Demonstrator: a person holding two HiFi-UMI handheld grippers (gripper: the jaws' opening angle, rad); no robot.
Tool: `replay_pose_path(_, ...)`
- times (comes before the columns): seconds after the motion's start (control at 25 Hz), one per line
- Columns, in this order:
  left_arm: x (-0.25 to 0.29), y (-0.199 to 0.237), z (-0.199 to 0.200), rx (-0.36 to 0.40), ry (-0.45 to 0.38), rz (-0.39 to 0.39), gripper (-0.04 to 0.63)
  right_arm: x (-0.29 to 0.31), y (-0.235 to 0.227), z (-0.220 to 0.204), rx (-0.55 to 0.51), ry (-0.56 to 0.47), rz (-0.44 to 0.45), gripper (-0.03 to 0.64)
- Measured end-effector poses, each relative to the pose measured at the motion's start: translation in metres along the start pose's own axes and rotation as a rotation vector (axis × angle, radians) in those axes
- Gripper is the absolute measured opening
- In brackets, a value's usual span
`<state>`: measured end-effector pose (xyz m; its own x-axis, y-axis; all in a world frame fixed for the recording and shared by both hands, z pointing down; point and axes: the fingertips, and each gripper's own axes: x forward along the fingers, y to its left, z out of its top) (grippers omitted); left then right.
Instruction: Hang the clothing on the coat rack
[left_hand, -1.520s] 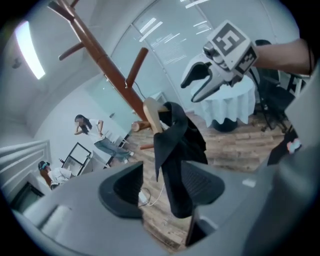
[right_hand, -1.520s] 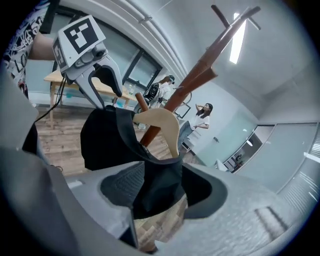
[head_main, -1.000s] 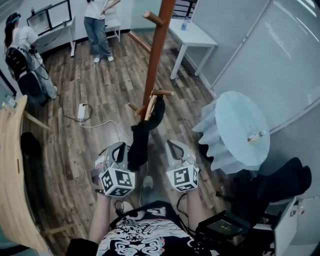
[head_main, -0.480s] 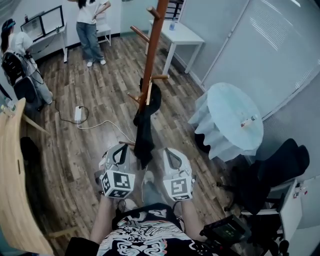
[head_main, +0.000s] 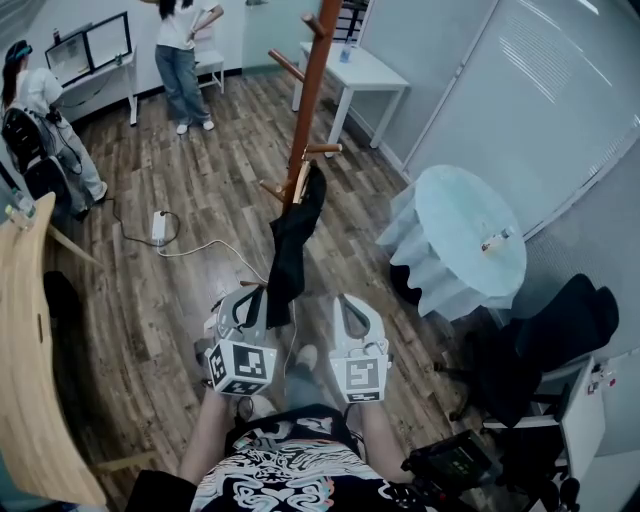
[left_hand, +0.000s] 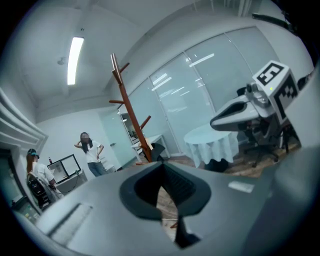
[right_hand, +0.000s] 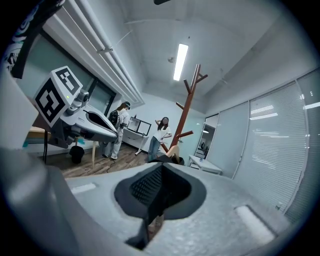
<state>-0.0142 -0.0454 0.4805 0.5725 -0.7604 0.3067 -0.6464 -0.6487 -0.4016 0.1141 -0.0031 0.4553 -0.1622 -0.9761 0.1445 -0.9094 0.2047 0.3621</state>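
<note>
We see the black clothing (head_main: 289, 245) hanging low on the coat rack (head_main: 312, 90) mid-frame, its tail dangling just beside the left hand-held gripper (head_main: 244, 296), which, like the right hand-held gripper (head_main: 346, 300), is pinched narrow and empty.
</note>
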Motion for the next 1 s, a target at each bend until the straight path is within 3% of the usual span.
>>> replay_pose_path(1.0, 0.005, 0.014, -0.006, 0.009, 0.007, 0.057, -0.011, 0.008, -0.01, -0.005, 0.02, 0.022, -0.025, -0.002)
